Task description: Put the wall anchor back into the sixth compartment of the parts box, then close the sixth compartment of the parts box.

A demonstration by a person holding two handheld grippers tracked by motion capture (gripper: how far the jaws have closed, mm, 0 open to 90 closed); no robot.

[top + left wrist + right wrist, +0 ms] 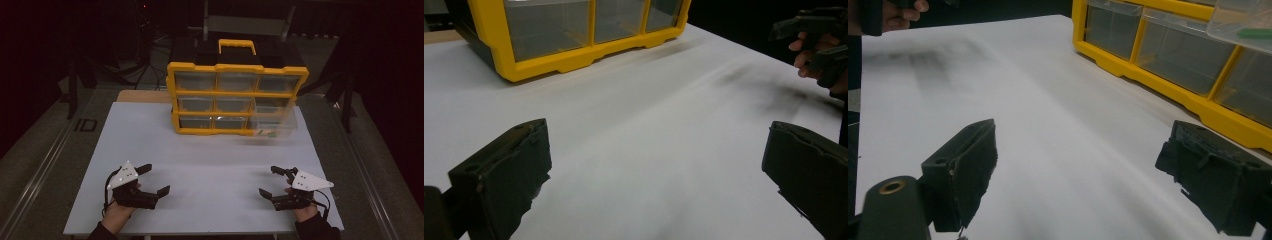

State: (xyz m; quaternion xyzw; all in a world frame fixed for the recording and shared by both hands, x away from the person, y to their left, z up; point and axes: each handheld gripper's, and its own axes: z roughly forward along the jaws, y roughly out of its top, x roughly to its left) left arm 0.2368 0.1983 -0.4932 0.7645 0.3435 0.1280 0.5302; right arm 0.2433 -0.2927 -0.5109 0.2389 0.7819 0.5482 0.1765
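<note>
Both grippers are resting low near the tabletop's (200, 160) near edge, left gripper (152, 181) and right gripper (272, 182) with fingers spread, holding nothing. Bare white surface is lying between them and the yellow drawer organizer (235, 97), standing well apart at the far side, one clear drawer (274, 125) pulled out.

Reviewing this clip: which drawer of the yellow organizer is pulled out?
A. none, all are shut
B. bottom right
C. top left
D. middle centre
B: in the high view the clear bottom-right drawer juts forward from the yellow organizer, a small green item inside it, while the other drawers sit flush. Both grippers, left and right, are open and well short of it.
</note>
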